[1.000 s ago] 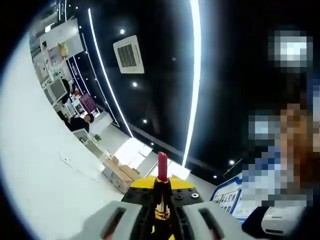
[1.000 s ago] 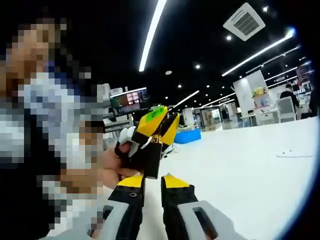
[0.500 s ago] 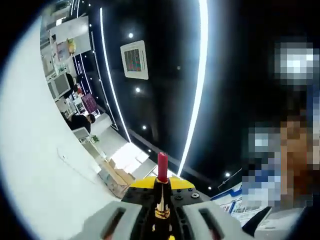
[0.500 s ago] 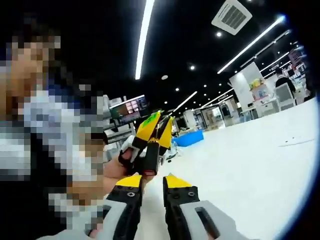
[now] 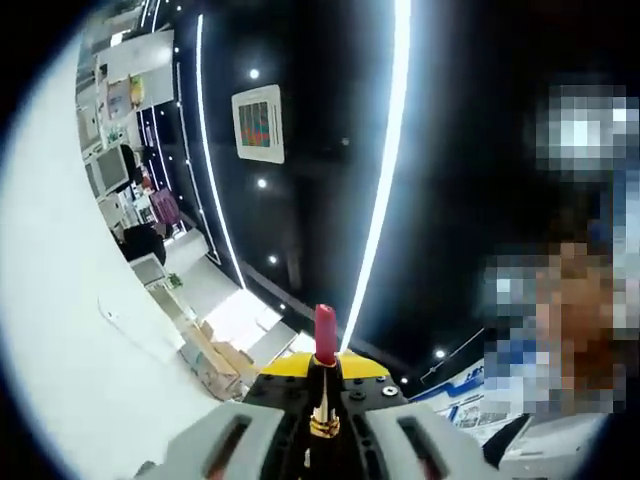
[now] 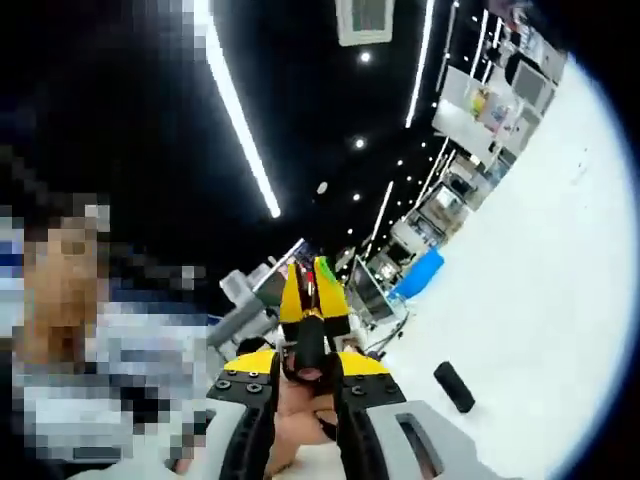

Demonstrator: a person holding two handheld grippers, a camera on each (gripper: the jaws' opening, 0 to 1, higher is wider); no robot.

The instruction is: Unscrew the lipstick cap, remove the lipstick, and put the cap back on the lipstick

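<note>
In the left gripper view, the lipstick [image 5: 324, 340] stands upright between the jaws, its red tip bare above a black and gold tube. My left gripper [image 5: 322, 385] is shut on the tube. In the right gripper view, my right gripper [image 6: 306, 368] has its yellow-tipped jaws apart with nothing gripped. Just beyond them the left gripper [image 6: 311, 297] shows, with a person's hand under it. A short black cylinder [image 6: 453, 387], which looks like the cap, lies on the white table [image 6: 540, 300] to the right of my right gripper.
The white table [image 5: 60, 330] spreads along the left of the left gripper view. Both views point mostly up at a dark ceiling with light strips. Desks, screens and seated people [image 5: 140, 240] are far behind. A person stands close by.
The right gripper view has rolled and swung toward the ceiling. The right jaws have spread wider. The black cylinder now shows on the table. The left gripper still holds the lipstick.
</note>
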